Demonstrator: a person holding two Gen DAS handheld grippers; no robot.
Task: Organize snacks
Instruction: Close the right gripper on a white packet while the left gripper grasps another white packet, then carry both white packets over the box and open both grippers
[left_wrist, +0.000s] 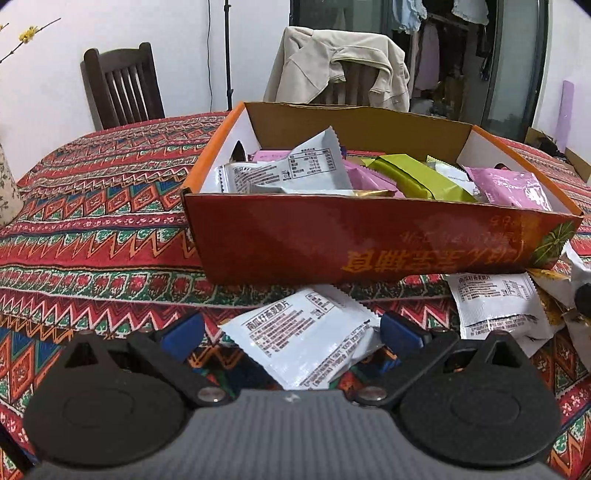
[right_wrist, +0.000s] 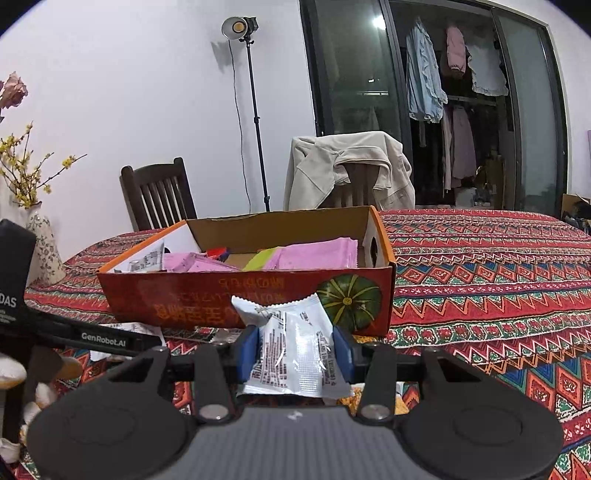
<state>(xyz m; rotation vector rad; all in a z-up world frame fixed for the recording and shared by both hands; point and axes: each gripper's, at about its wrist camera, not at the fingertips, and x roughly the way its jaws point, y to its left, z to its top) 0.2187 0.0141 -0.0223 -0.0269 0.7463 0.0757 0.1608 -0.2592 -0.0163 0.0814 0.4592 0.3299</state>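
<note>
Snack packets (left_wrist: 402, 177) in box (left_wrist: 369, 240), others (left_wrist: 306, 332) before it.

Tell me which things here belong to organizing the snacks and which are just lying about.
Part of the job:
- cardboard box
- white snack packet in the right gripper
- white packet between the open left gripper
- loose packet

Just lying about:
- vase
- chair
- jacket
- light stand

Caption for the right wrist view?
Right gripper clamps a white snack packet before the orange box.

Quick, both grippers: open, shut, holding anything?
Left gripper: open, white snack packet lying between its fingers, not gripped.
Right gripper: shut on a white packet.
</note>
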